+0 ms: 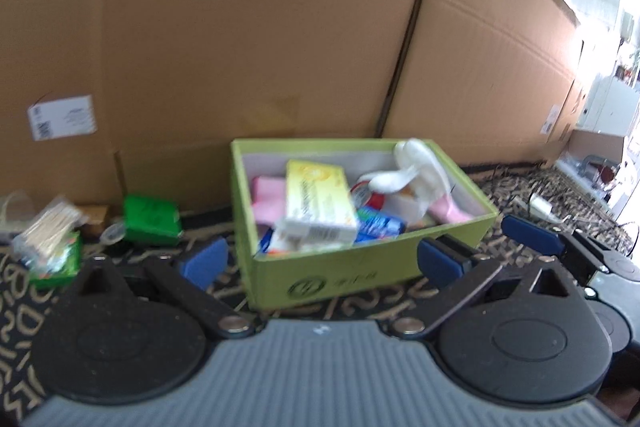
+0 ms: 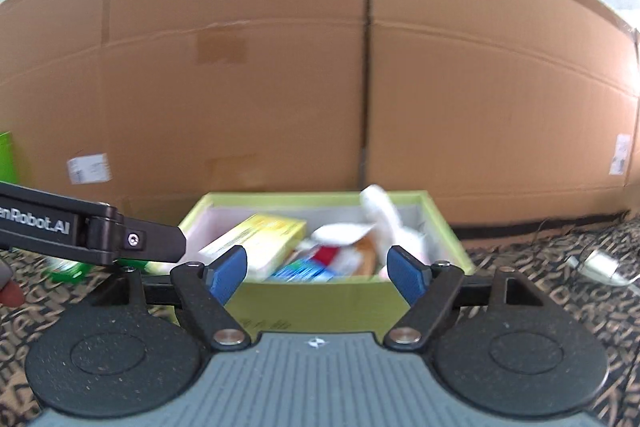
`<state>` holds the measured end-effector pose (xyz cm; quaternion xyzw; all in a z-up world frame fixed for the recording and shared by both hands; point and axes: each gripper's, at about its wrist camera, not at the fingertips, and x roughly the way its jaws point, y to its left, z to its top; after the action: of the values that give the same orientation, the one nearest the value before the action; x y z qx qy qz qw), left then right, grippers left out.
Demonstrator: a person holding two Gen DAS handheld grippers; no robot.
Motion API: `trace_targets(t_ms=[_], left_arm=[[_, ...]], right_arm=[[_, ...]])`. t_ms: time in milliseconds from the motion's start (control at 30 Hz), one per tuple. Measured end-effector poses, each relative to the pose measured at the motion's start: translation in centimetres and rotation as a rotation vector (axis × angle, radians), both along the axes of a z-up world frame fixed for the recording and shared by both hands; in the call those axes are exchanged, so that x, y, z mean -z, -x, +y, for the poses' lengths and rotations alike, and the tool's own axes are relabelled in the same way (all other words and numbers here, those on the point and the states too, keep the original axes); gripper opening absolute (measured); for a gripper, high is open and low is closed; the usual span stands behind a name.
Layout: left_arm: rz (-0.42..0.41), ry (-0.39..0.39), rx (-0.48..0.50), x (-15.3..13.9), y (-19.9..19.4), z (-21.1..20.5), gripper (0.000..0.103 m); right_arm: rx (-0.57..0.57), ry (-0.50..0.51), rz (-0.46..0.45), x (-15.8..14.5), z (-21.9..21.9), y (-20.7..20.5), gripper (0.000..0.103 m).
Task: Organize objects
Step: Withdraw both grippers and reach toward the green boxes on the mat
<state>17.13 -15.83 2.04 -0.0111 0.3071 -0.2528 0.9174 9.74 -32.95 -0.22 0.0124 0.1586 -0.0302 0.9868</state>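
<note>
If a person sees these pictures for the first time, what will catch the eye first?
First the lime-green box in the middle, on the patterned cloth, crowded with a yellow carton and a white plush toy. Behind it rises a wall of brown cardboard. Left of the box lies a small green packet.

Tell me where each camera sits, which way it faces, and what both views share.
Left wrist: rides the left tool, angled down at the lime-green cardboard box; both blue pads spread wide, the right tool at its right.
Right wrist: rides the right tool, nearly level toward the box; pads apart, empty; the left tool's black arm crosses left.
Shared: box, yellow carton, brown cardboard wall.
</note>
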Motion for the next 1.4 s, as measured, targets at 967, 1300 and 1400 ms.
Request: trace_targets(t_ms=[967, 1300, 1400], left_arm=[[0.096, -0.036, -0.323, 4.6, -4.0, 20.3, 0.103], [0.123, -0.057, -0.37, 7.8, -10.4, 17.9, 0.103], [0.141, -0.083, -0.396, 8.8, -12.0, 17.6, 0.096]], right_arm=[[-0.283, -0.126, 0.204, 6.4, 14.8, -0.7, 0.081], [-0.276, -0.119, 0.236, 7.2, 15.1, -1.4, 0.081], [-0.276, -0.122, 0.243, 7.3, 15.0, -1.6, 0.081]])
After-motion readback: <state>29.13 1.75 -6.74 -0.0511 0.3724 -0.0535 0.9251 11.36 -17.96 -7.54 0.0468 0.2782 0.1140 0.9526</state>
